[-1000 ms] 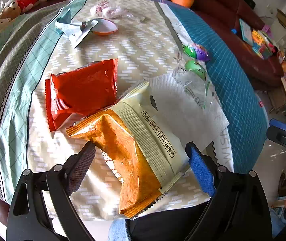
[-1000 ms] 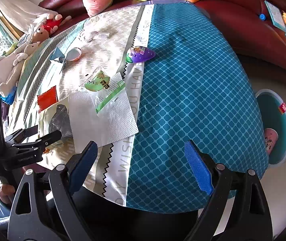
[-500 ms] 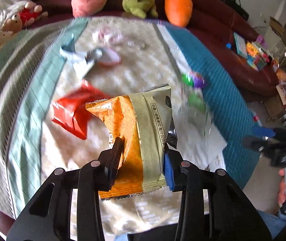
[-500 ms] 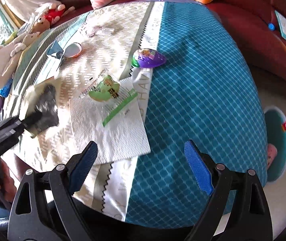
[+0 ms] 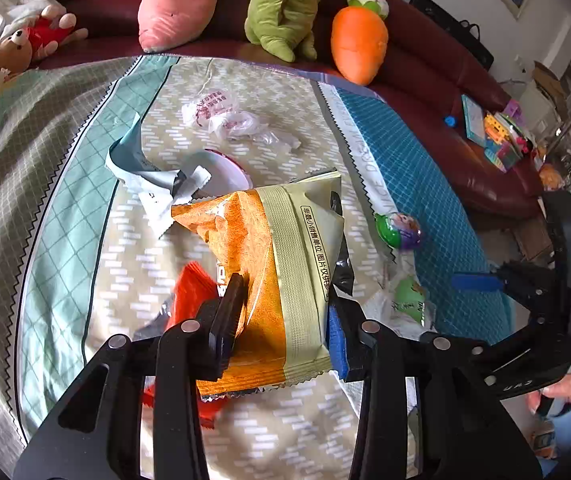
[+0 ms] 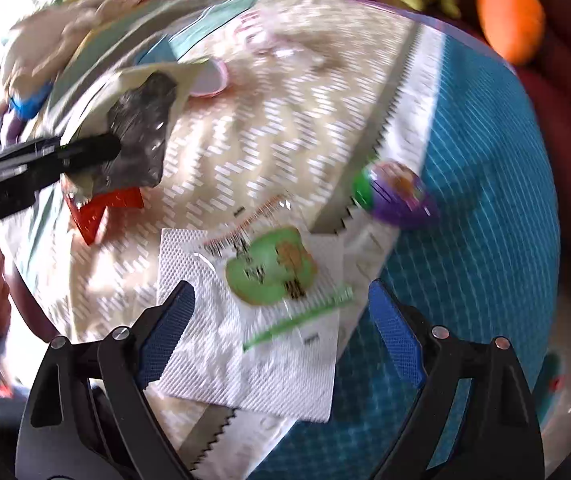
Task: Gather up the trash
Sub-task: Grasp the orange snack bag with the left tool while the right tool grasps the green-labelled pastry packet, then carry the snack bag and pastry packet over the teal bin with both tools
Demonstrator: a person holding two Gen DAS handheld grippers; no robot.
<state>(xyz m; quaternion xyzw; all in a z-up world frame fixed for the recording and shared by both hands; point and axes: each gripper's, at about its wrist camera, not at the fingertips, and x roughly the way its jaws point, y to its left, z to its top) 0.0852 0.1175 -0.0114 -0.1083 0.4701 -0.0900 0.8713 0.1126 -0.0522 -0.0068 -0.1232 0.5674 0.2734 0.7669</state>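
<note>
overhead, one orange snack bag [image 5: 269,264] pinched in left claw [image 5: 281,320]; three wrappers below.

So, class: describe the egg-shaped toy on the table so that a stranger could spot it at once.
Start at the round table before the red sofa, and find where its beige cloth meets the blue check. The egg lies on that seam, beyond the white napkin. Unlike the flat wrappers nearby, it is rounded, half green and half purple.
</note>
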